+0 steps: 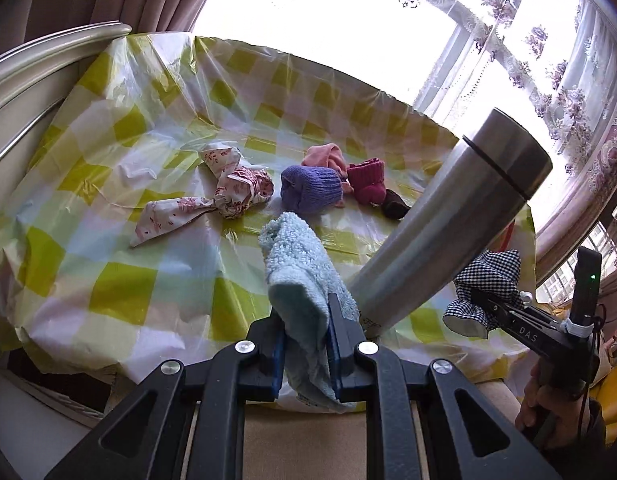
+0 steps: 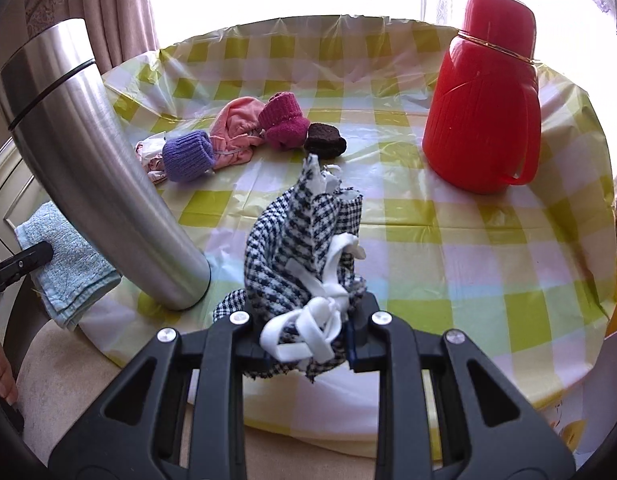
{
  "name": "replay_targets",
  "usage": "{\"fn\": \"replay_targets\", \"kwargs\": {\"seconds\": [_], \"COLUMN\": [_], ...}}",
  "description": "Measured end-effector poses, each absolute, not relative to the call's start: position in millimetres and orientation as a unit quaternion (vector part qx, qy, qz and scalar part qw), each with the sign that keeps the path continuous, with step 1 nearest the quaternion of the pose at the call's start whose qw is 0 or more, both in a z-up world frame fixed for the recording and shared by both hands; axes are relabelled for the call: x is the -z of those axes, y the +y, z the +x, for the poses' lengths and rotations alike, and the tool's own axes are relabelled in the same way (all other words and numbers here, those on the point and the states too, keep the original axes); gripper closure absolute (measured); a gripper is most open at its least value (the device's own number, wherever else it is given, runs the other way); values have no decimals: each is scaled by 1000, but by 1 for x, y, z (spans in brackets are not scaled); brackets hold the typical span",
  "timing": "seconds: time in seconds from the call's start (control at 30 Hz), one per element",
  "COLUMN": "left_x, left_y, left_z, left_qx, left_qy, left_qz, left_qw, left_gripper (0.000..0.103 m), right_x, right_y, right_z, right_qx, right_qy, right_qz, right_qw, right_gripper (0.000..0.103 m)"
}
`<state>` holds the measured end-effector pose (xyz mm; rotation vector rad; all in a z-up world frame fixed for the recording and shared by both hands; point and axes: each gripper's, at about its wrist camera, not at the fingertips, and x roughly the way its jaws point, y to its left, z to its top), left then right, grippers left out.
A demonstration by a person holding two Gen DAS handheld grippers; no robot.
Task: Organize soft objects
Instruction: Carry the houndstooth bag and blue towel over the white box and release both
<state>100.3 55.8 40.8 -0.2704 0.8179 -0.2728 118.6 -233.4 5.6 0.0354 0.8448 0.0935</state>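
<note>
The left gripper (image 1: 307,338) has its two black fingers closed on a folded light-blue terry cloth (image 1: 296,276), which stands up between the blue pads and hangs below them over the near edge of the table. The right gripper (image 2: 306,338) is clamped on a bunched black-and-white houndstooth fabric piece with white straps (image 2: 304,248), held above the near part of the round table covered in a green-and-white checked plastic sheet (image 2: 448,248).

Between the two grippers, a tall brushed-steel flask (image 1: 440,216) stands on the table near its front edge, partly blocking each camera's view toward the other side.

Farther back, near the table's middle, lies a loose cluster of soft items: a knotted white cloth with a red floral print (image 1: 228,192), a purple knitted sock roll (image 1: 310,190), a pink garment (image 2: 234,128) just behind it, a magenta knitted sock roll (image 2: 284,122) touching the pink one, and a small dark brown knitted piece (image 2: 324,142) beside that; whether the brown piece touches the magenta roll is hard to tell.

To the right, well apart from the cluster, stands a red ribbed plastic thermos jug with a handle (image 2: 484,92). Patterned curtains (image 1: 548,60) hang at the bright window beyond.
</note>
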Motion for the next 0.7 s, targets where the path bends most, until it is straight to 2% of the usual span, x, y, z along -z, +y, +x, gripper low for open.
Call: {"fn": "replay_targets", "kwargs": {"seconds": [0.23,0.7], "left_x": [-56,-64], "left_y": [30,-50], "left_z": [67,49], "left_qx": [159,208], "left_qy": [392,407], "left_qz": [-115,-54], "left_qw": [899,888], "left_gripper": [85,85], "right_x": [-17,-23], "right_y": [-244,-292], "right_z": [86,41], "right_qx": [-34,15], "right_qy": [406,409], "right_qz": [12,18], "right_qw": [913,912], "right_gripper": [75,75]}}
